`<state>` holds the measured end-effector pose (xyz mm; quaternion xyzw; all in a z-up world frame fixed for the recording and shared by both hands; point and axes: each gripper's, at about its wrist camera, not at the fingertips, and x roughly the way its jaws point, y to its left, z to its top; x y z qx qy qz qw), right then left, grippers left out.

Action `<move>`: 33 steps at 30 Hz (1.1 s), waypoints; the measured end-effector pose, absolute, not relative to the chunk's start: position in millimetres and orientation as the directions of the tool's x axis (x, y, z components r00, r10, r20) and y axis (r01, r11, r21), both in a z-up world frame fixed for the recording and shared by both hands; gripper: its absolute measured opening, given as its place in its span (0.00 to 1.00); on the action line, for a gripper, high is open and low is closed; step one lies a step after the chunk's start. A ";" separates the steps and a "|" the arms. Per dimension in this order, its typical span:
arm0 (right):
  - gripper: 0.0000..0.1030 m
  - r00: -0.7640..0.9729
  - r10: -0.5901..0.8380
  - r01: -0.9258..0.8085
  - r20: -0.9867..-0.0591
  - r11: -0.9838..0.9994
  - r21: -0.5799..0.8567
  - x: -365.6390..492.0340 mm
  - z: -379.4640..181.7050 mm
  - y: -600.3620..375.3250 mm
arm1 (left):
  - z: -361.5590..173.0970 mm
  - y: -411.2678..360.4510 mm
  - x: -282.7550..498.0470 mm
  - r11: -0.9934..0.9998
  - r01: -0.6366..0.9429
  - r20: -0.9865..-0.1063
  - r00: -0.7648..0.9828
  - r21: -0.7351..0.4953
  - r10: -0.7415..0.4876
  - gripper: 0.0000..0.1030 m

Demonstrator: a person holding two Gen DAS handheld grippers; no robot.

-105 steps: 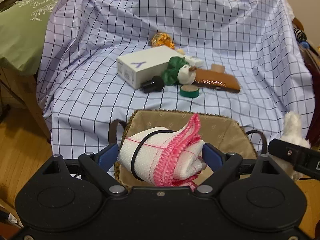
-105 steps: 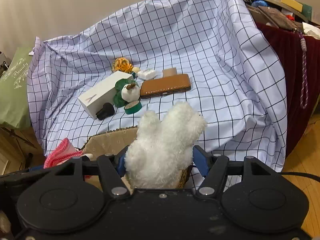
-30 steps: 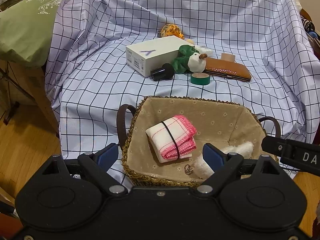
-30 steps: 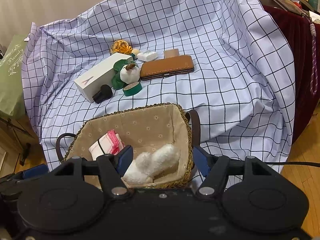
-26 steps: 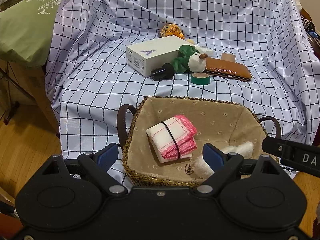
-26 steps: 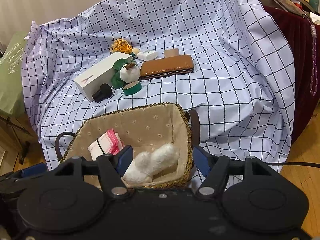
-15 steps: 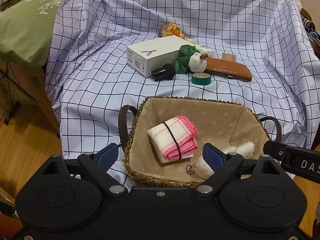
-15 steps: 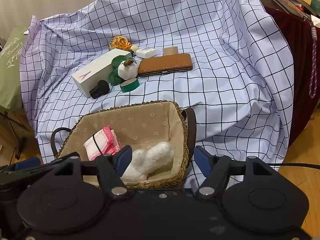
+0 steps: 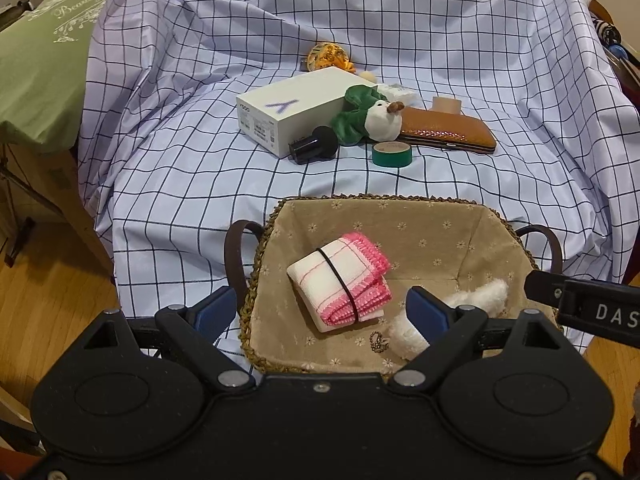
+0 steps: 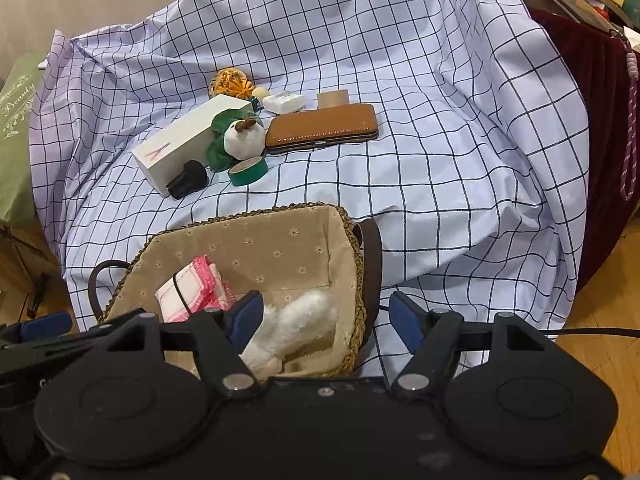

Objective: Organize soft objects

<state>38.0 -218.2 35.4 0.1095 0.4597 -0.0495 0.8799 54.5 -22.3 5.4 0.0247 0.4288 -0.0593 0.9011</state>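
Observation:
A wicker basket (image 9: 380, 199) with beige lining sits at the front edge of the checked cloth. In it lie a folded white-and-pink cloth (image 9: 340, 284) bound by a black band and a white plush toy (image 9: 476, 300). My left gripper (image 9: 320, 312) hovers open above the basket's left part, apart from the folded cloth below it. My right gripper (image 10: 326, 316) hangs open over the basket's right end (image 10: 356, 248), with the white plush (image 10: 296, 324) lying loose beneath its left finger. A green-and-white plush toy (image 9: 368, 118) rests farther back on the cloth.
Behind the basket on the checked cloth (image 9: 180, 168) lie a white box (image 9: 292, 108), a black cylinder (image 9: 314, 146), a green tape roll (image 9: 392, 154), a brown case (image 9: 448, 132) and an orange ball-like object (image 9: 328, 56). A green cushion (image 9: 40, 60) is at left, dark red drapery (image 10: 600, 120) at right.
Earlier each gripper held an item over the basket, the left the folded cloth and the right the white plush. Both items now lie in the basket and both grippers are open and drawn back.

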 end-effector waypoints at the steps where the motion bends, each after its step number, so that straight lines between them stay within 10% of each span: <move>1: 0.67 0.572 0.014 0.188 -0.820 0.971 0.147 38.0 35.4 -218.2 | 5.8 -22.4 56.3 0.992 0.130 -0.777 0.623 -0.006 -0.086 0.86; 33: 0.74 0.453 0.012 0.086 -0.891 0.995 0.058 112.9 20.8 -216.9 | 1.7 -37.4 115.5 0.956 0.293 -0.863 0.485 0.010 -0.140 0.86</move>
